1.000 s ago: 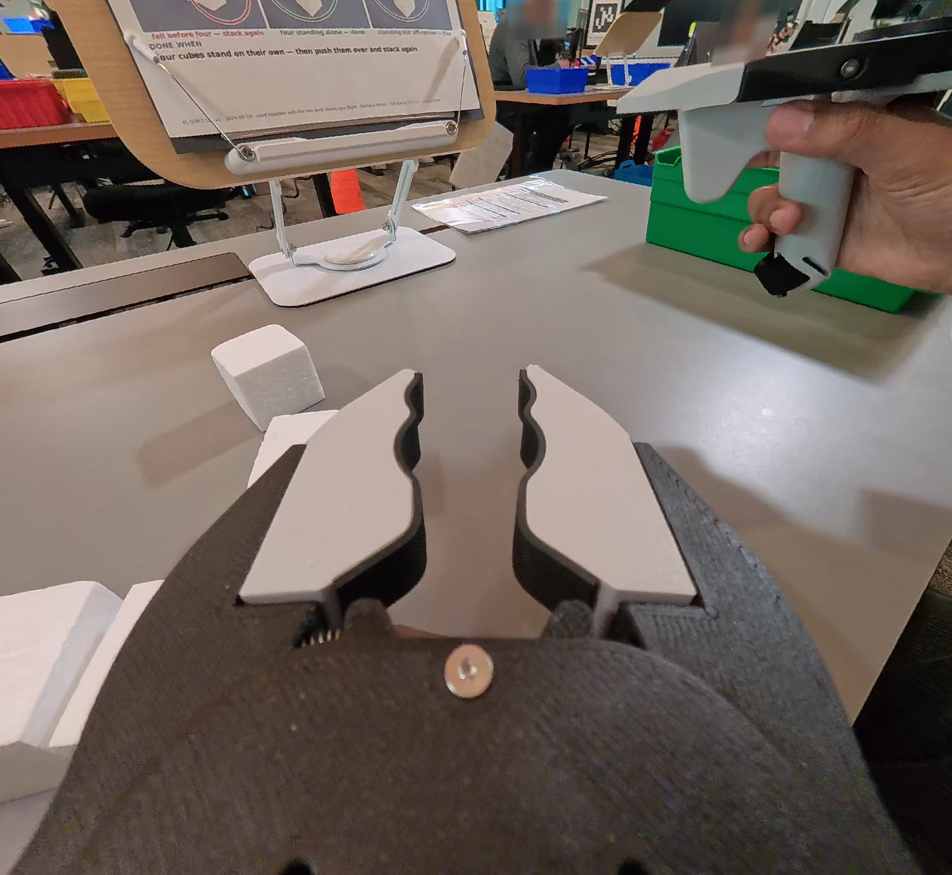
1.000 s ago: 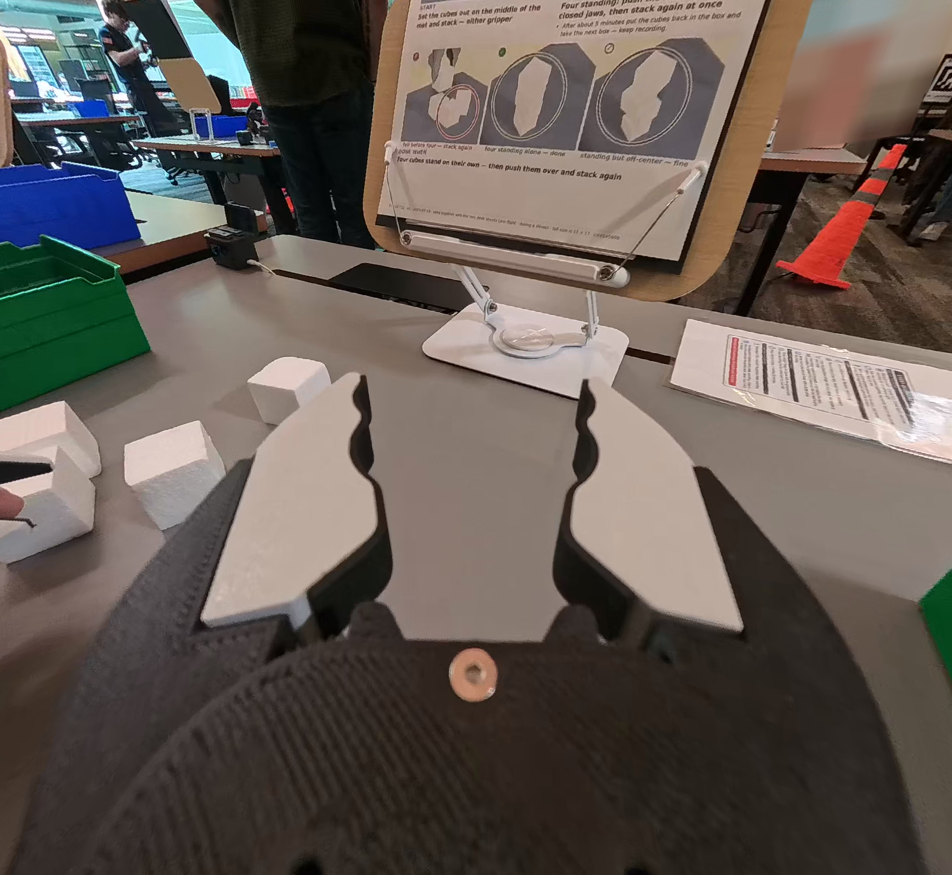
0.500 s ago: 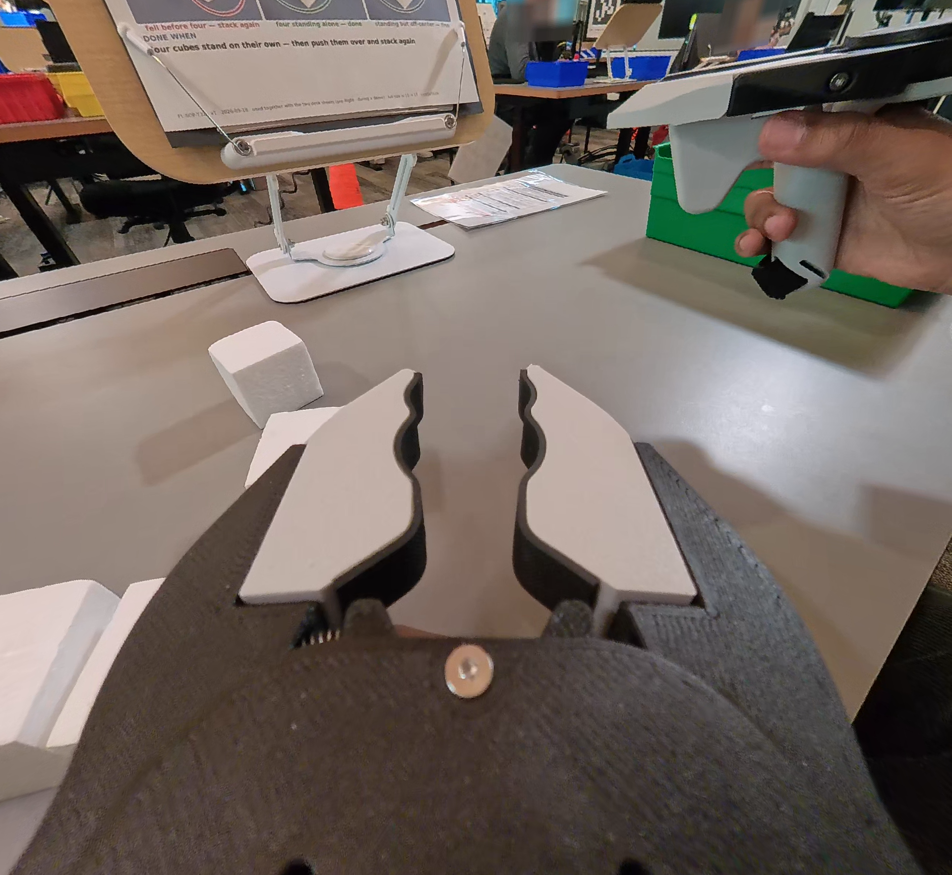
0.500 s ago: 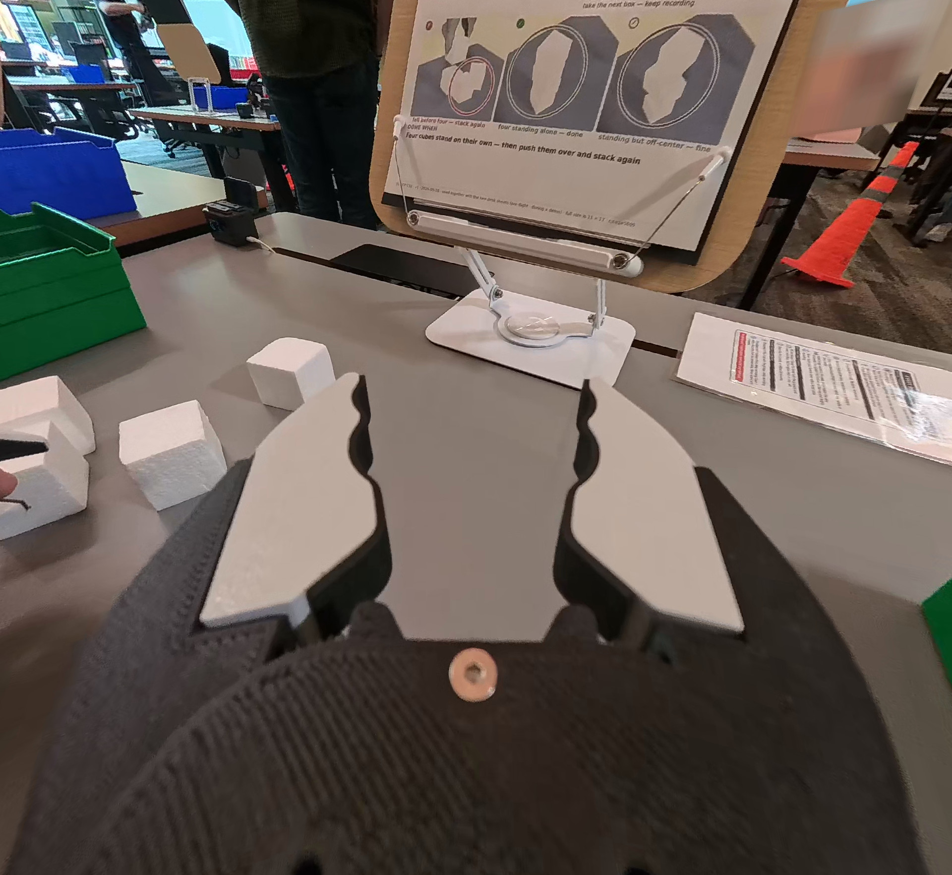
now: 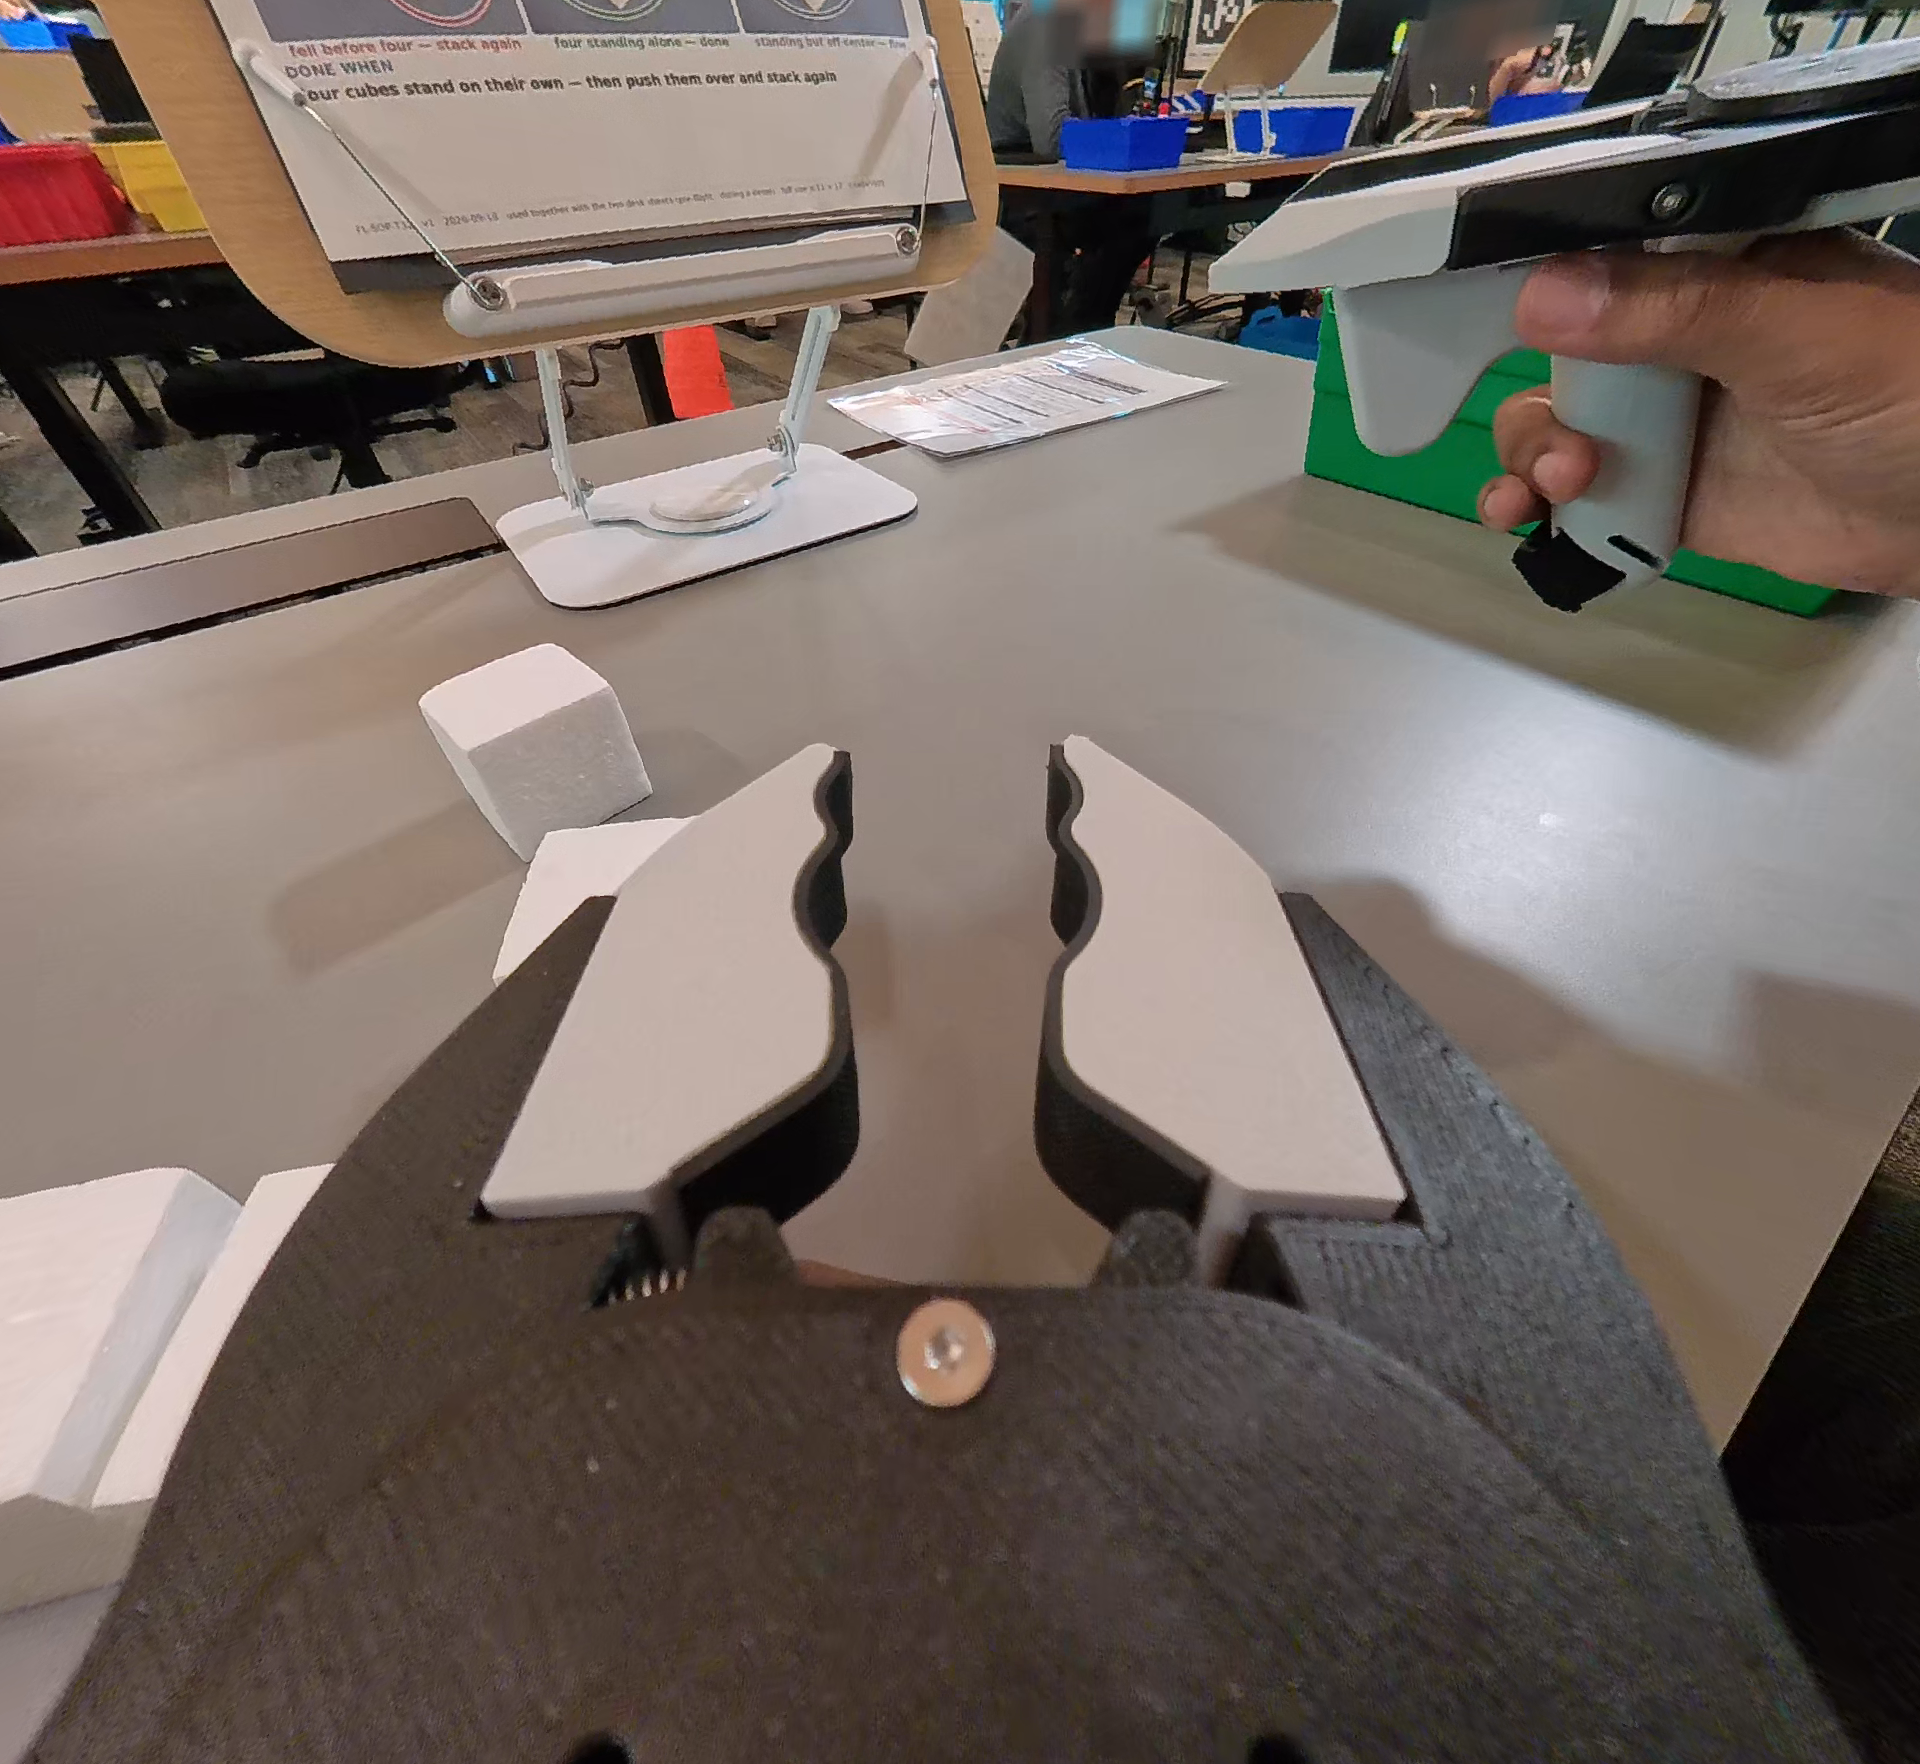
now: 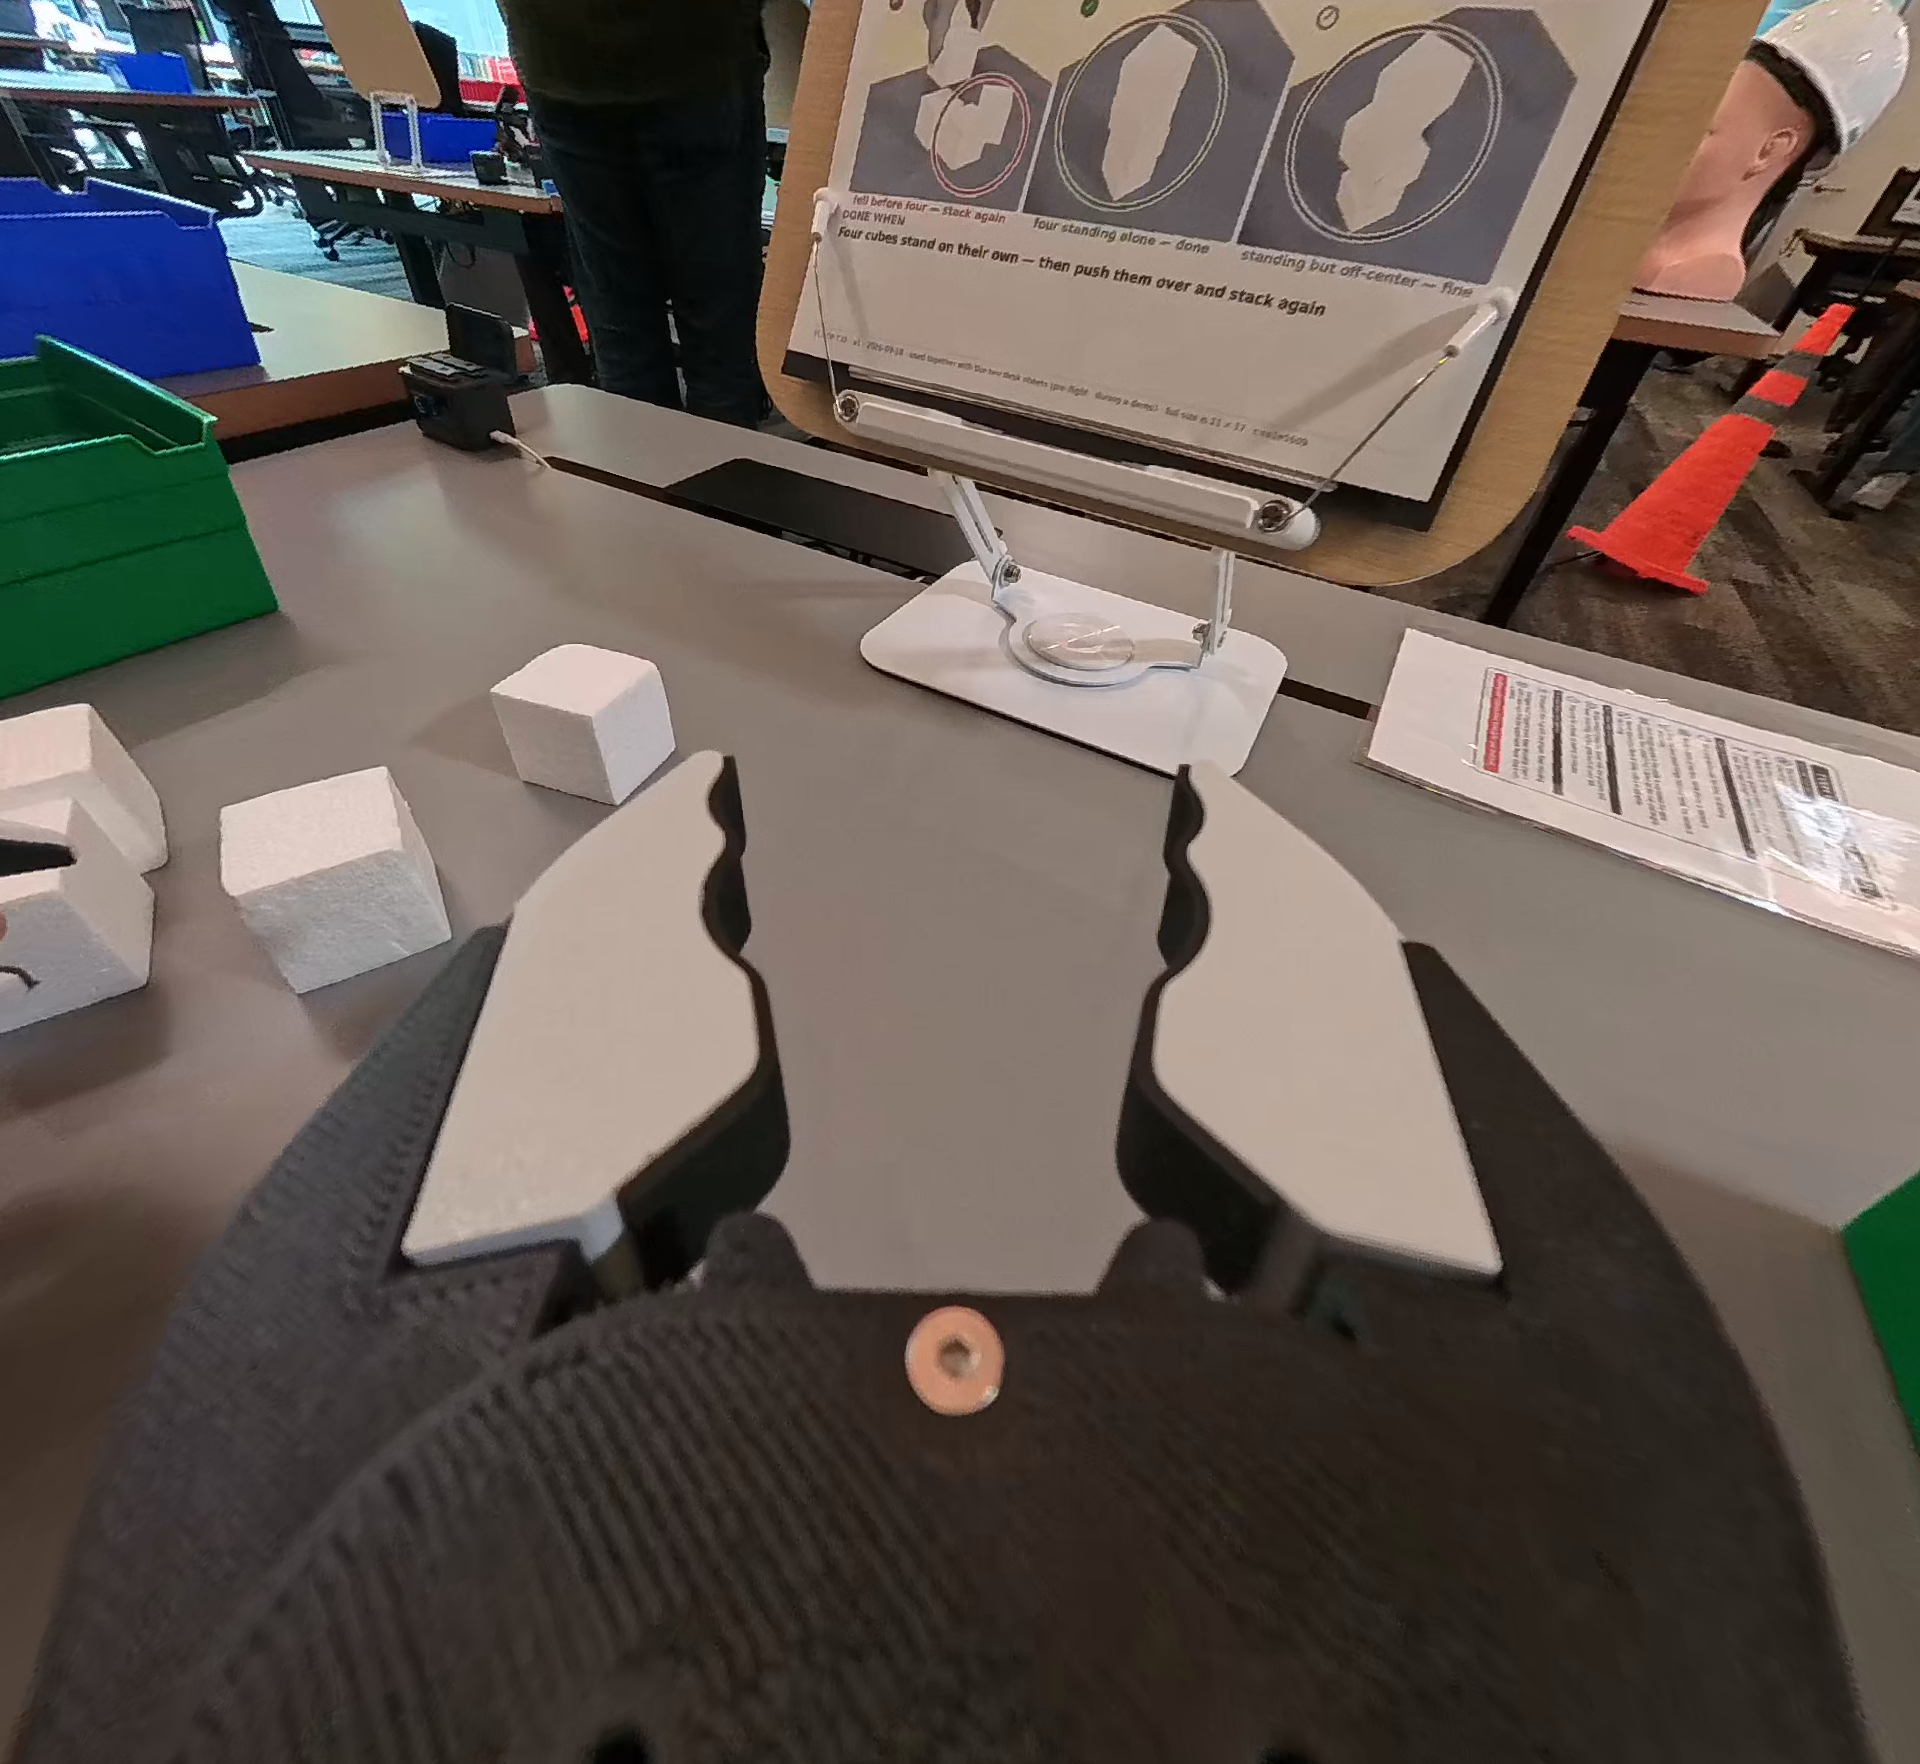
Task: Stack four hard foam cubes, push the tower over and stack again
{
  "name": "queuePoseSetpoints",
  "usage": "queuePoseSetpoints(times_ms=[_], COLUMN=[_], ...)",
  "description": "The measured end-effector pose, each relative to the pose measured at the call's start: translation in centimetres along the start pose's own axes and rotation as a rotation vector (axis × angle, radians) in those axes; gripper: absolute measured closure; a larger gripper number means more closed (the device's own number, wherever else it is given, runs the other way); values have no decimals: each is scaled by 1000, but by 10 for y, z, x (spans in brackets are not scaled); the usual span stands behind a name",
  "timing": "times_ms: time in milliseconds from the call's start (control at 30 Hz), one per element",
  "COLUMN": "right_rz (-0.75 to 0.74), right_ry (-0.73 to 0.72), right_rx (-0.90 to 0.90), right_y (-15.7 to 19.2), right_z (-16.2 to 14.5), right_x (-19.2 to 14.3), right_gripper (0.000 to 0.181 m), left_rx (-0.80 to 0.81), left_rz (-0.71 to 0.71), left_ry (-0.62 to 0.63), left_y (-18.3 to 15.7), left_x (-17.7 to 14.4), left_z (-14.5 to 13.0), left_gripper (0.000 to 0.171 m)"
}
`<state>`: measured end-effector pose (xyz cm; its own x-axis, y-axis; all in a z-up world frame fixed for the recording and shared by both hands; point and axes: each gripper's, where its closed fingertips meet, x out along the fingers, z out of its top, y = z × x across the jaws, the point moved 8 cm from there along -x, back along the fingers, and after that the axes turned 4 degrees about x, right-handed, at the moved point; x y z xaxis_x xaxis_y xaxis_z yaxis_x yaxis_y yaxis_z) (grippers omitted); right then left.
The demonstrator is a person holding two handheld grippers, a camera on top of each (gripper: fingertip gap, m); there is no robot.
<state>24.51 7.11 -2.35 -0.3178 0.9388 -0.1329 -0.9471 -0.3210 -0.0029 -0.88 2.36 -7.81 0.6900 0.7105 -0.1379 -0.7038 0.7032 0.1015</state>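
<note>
Several white foam cubes lie on the grey table (image 5: pixel 1195 779). In the left wrist view, my left gripper (image 5: pixel 945 758) is open and empty, low over the table. One cube (image 5: pixel 535 743) sits just ahead and to its left, another (image 5: pixel 582 873) is half hidden behind its left finger, and others (image 5: pixel 83 1330) lie at the lower left. My right gripper (image 6: pixel 956 769) is open wider and empty over bare table. To its left lie one cube (image 6: pixel 582 722), a second (image 6: pixel 327 873) and two touching ones (image 6: pixel 73 925). A hand holds the right gripper's handle (image 5: pixel 1600 426).
A document stand (image 6: pixel 1081 665) with an instruction sheet stands at the back of the table. A laminated sheet (image 6: pixel 1662 800) lies at the right, with green bins (image 6: pixel 104 551) (image 5: pixel 1455 457) at the sides. A person (image 6: pixel 644 104) stands behind the table, and an orange cone (image 6: pixel 1704 478) is on the floor.
My right gripper has moved forward toward the stand, which now looks larger and nearer. My left gripper has barely moved. Both stay open, and the cubes have not moved.
</note>
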Motion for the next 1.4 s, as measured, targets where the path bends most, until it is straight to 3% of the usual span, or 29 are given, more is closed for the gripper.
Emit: queuePoseSetpoints(times_ms=[1400], right_rz=[-8], right_ry=[20], right_rx=[-38], right_y=[5], right_z=[-4], right_x=[3], right_gripper=[102], left_rx=[1], left_rz=[-1], left_ry=[7], left_y=[0], left_x=[0], left_z=[-1], left_gripper=[135])
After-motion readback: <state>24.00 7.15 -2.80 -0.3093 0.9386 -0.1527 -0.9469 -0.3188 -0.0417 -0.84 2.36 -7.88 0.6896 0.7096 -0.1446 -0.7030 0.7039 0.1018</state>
